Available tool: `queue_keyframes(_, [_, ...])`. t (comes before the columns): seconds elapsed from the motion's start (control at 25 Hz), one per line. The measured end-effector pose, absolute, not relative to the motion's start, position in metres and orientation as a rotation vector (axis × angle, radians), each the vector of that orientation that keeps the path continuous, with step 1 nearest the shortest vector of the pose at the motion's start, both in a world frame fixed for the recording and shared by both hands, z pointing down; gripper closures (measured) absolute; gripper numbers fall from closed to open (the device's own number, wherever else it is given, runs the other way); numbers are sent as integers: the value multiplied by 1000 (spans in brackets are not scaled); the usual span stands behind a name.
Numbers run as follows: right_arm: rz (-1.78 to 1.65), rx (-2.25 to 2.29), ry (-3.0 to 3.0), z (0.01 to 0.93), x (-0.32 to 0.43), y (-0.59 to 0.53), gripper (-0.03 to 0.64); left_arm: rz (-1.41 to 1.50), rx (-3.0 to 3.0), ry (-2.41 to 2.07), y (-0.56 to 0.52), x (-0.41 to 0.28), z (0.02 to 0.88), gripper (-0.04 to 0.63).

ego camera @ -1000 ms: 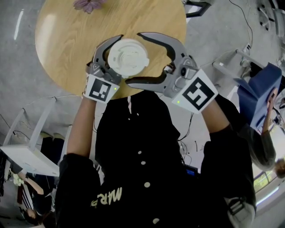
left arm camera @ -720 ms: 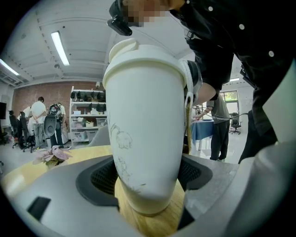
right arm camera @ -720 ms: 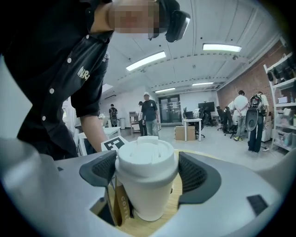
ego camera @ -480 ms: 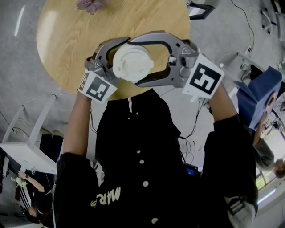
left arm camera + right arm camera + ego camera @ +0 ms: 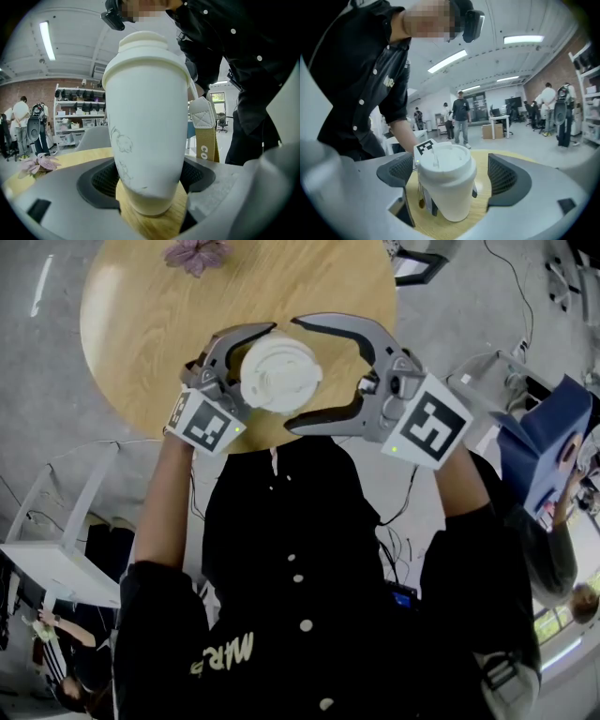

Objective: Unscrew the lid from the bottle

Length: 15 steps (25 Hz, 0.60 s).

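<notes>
Over the near edge of the round wooden table [image 5: 141,324], the left gripper [image 5: 149,180] is clamped on the lower body of the white bottle [image 5: 145,108], squeezing it from both sides; its lid [image 5: 278,371] is on top, and the right gripper [image 5: 451,176] is opening, jaws wide either side of the lid, touching nothing

Matt plastic over pale wood
Bottle [image 5: 278,374] smooth, matt white — table [image 5: 150,324] satin wood grain; my left gripper [image 5: 149,182] grey plastic, pads [image 5: 101,180] dark mesh.
</notes>
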State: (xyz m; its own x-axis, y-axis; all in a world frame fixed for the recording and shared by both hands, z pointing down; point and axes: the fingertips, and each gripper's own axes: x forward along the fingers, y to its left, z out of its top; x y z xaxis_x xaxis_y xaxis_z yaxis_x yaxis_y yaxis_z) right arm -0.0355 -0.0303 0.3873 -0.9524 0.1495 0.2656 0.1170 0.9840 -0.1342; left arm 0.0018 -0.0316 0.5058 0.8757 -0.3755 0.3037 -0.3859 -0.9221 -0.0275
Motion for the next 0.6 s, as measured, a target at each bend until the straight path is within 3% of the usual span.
queue_keyframes(0.36, [149,186,-2909,393,-47,-28,161,463,3013,-627,-33,2,503,219])
queue_keyframes(0.6, [11,-213,-2860,395,-42,-16,178,460,3013,-617,-29,0,501,219])
